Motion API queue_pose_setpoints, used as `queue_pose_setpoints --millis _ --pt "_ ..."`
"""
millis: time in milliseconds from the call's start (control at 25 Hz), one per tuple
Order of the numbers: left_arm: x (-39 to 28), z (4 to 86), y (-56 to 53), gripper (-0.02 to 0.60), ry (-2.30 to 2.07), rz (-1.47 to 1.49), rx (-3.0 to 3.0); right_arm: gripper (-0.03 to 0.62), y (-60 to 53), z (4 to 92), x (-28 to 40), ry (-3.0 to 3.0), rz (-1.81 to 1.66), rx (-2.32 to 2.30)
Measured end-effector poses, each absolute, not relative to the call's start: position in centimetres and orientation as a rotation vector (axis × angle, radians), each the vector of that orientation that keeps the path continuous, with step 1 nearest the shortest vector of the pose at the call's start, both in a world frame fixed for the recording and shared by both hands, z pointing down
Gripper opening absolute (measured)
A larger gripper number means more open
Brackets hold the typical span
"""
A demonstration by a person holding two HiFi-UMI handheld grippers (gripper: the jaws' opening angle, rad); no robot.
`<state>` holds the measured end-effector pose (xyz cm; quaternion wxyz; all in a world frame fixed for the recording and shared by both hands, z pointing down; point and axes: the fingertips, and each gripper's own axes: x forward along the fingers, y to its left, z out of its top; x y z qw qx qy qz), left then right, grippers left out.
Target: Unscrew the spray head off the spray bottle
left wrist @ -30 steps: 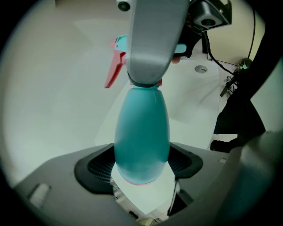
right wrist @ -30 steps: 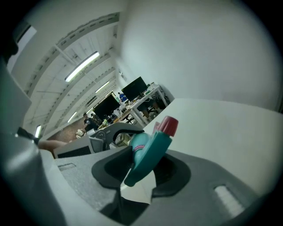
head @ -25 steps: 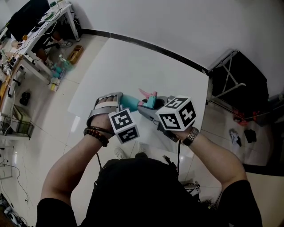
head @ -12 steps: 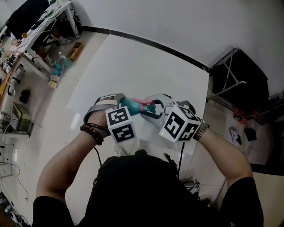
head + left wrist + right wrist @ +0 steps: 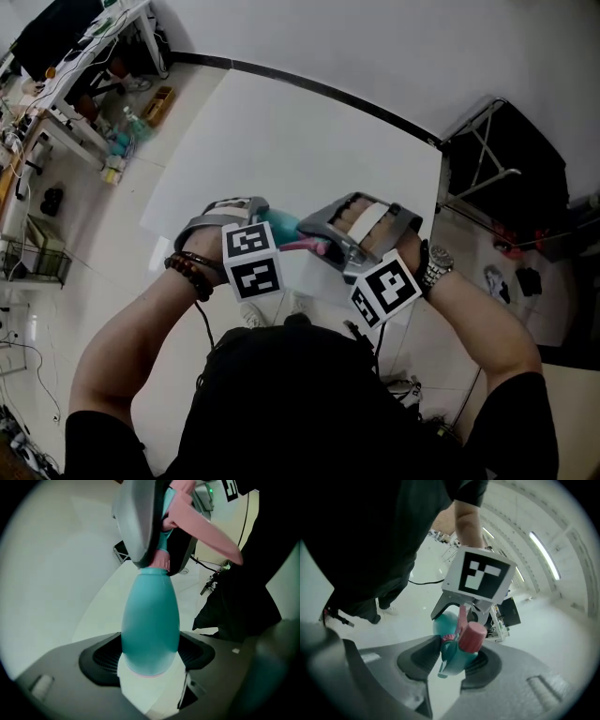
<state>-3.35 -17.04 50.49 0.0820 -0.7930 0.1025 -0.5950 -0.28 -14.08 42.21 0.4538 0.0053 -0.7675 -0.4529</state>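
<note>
Above the white table [image 5: 281, 131] a teal spray bottle [image 5: 279, 223] is held between both grippers. My left gripper [image 5: 255, 214] is shut on the bottle's body [image 5: 150, 620], whose wide end sits between its dark pads. My right gripper [image 5: 317, 236] is shut on the spray head [image 5: 452, 656] and rolled, so that its marker cube [image 5: 384, 291] hangs low. The pink trigger [image 5: 305, 246] points toward me. In the right gripper view the pink nozzle cap [image 5: 471, 637] sticks out between the jaws. The pink neck collar [image 5: 161, 559] shows just below the right gripper's grey jaw.
A black folding stand [image 5: 506, 169] stands off the table's right edge. A cluttered desk [image 5: 75, 56] and several small items on the tiled floor lie at the far left. The person's dark torso fills the bottom of the head view.
The right gripper has rolled far round with the spray head: its cube swung from beside the left cube to low on the right. The pink trigger turned from pointing away to pointing toward me.
</note>
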Motion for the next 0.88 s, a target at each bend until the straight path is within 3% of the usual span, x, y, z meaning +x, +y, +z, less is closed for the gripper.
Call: queue_pose_setpoints --millis 320,880 --pt "-2.8 50.4 -16.5 0.394 0.259 -1.764 -2.392 0.120 -13.0 42.1 0.0 -1.688 -1.482 -0.060" --pt "-1.8 50.4 -15.2 0.394 0.160 -1.752 -2.423 0.118 -11.7 42.3 1.2 -1.575 -1.680 -0.154"
